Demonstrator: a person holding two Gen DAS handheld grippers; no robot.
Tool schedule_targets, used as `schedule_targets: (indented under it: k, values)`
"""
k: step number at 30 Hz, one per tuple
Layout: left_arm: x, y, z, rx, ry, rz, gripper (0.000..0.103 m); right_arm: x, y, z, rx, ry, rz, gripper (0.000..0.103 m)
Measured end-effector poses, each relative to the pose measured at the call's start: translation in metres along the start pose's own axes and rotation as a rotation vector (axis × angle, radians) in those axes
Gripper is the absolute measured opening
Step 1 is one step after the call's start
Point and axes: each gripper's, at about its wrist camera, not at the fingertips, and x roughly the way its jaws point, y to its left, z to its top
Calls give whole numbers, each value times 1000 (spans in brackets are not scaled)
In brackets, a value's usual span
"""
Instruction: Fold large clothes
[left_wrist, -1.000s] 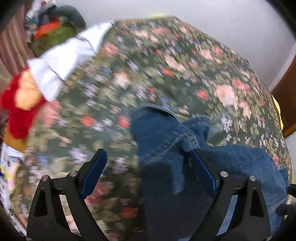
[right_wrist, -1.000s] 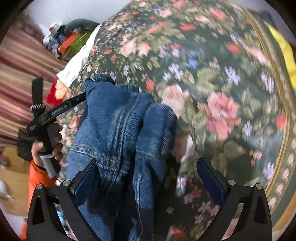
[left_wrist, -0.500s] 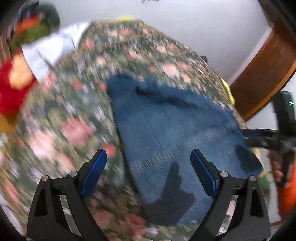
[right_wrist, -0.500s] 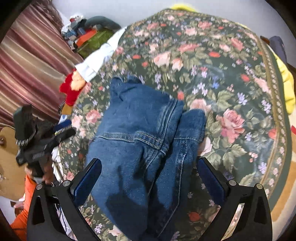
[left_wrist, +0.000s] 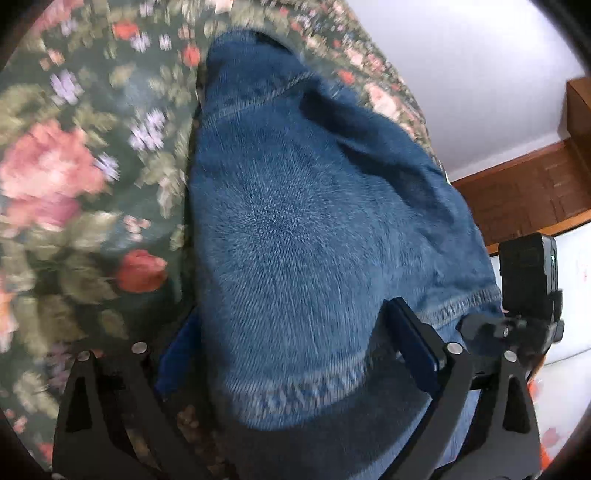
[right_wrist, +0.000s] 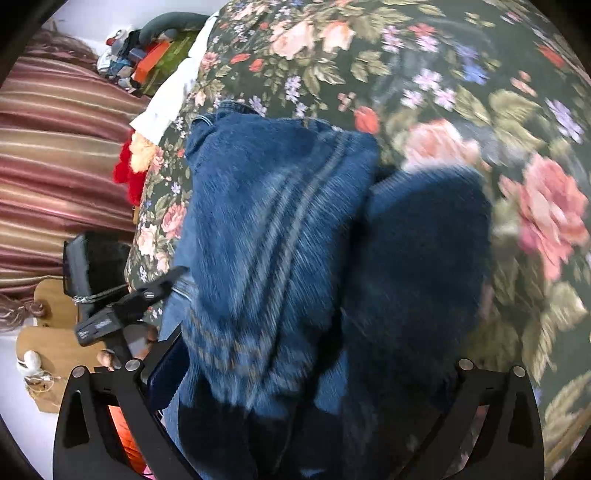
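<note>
A folded blue denim garment (left_wrist: 295, 221) lies on a floral bedspread (left_wrist: 74, 177). My left gripper (left_wrist: 295, 343) is open, low over the near hem, with the denim bulging up between its jaws. In the right wrist view the same denim (right_wrist: 280, 236) shows orange stitched seams and a folded part to the right. My right gripper (right_wrist: 314, 369) is open and straddles the near edge of the denim; its right finger is hidden by the cloth. Each gripper shows in the other's view: the right one (left_wrist: 528, 295) and the left one (right_wrist: 122, 306).
The floral bedspread (right_wrist: 480, 92) covers the bed on all sides of the garment. A white cloth (right_wrist: 170, 96), a red and yellow soft toy (right_wrist: 133, 162) and a pile of items (right_wrist: 147, 51) lie at the bed's far left. A striped curtain (right_wrist: 55, 166) hangs left. A wooden door frame (left_wrist: 524, 192) stands right.
Both grippers have dropped down and closer onto the near edge of the denim, which now fills both views. Both stay open.
</note>
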Motion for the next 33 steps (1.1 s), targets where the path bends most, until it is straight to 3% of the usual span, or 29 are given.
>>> schedule_targets:
  k: [5,7,9,12,15,25,33]
  values:
    - [8,-2,7,-19,22,-26,93,10,4,7,16,-22,7,102]
    - [4,-12,7,7,14,1,84,10,4,8,29,-32,18,94]
    - [-1,-22,6,35,7,24,79,7,4,6,29,-28,12,75]
    - [-13,-40,2,83,-13,51,73,-4,9,2,23,-37,24,63]
    - [-36,-61,-5,148,-53,75,66,-15,19,-5,16,-53,31,56]
    - [-152,-111,-9,299,-248,121,60,-68,95,-18,-86,-179,61,52]
    - [-245,-120,-25,367,-403,220,60,-91,176,-18,-184,-267,148,52]
